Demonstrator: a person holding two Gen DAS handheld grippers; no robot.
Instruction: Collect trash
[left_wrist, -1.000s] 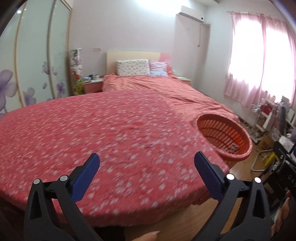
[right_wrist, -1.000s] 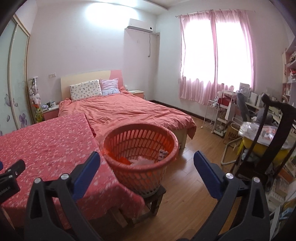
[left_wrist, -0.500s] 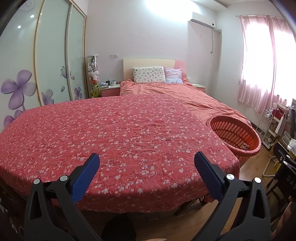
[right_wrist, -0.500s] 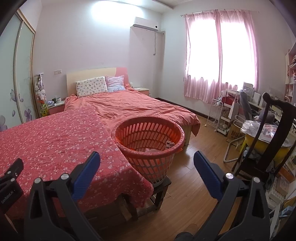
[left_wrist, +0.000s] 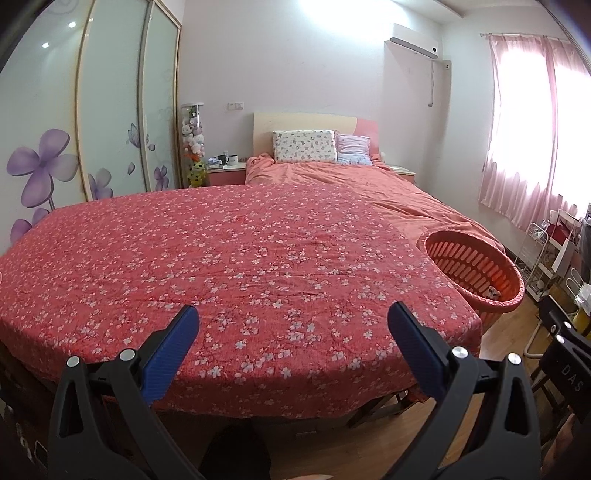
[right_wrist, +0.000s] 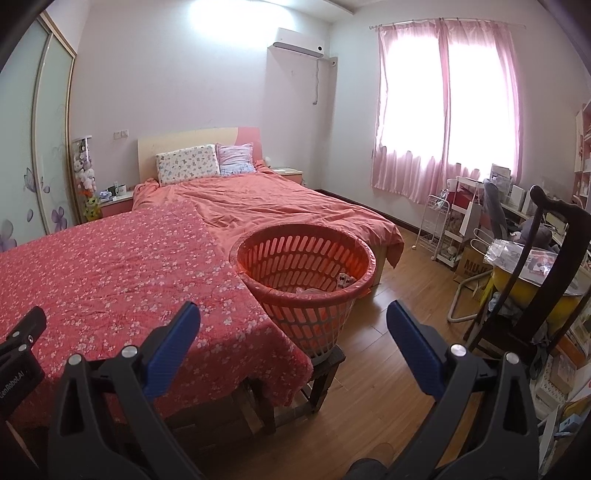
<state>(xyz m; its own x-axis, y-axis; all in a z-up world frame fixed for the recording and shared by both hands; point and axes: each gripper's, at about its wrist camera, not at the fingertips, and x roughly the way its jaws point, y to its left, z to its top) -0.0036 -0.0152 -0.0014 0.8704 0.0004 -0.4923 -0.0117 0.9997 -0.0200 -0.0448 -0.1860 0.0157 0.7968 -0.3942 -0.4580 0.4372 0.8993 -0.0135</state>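
An orange slotted basket (right_wrist: 306, 291) stands on a low wooden stool at the right edge of a table with a red flowered cloth (right_wrist: 110, 280). Crumpled trash (right_wrist: 345, 280) lies in its bottom. The basket also shows at the right of the left wrist view (left_wrist: 476, 269). My left gripper (left_wrist: 293, 325) is open and empty, held back from the near edge of the cloth (left_wrist: 229, 266). My right gripper (right_wrist: 293, 325) is open and empty, in front of and below the basket. I see no loose trash on the cloth.
A bed with an orange cover (right_wrist: 280, 206) lies behind the table. A dark wooden chair (right_wrist: 546, 280), a yellow tub and a white rack (right_wrist: 439, 229) crowd the right side. Wood floor (right_wrist: 388, 350) lies between basket and chair. Wardrobe doors (left_wrist: 110, 110) stand left.
Both grippers have drawn back and risen, so more of the table and floor shows. The left view has swung left. Both stay open and empty.
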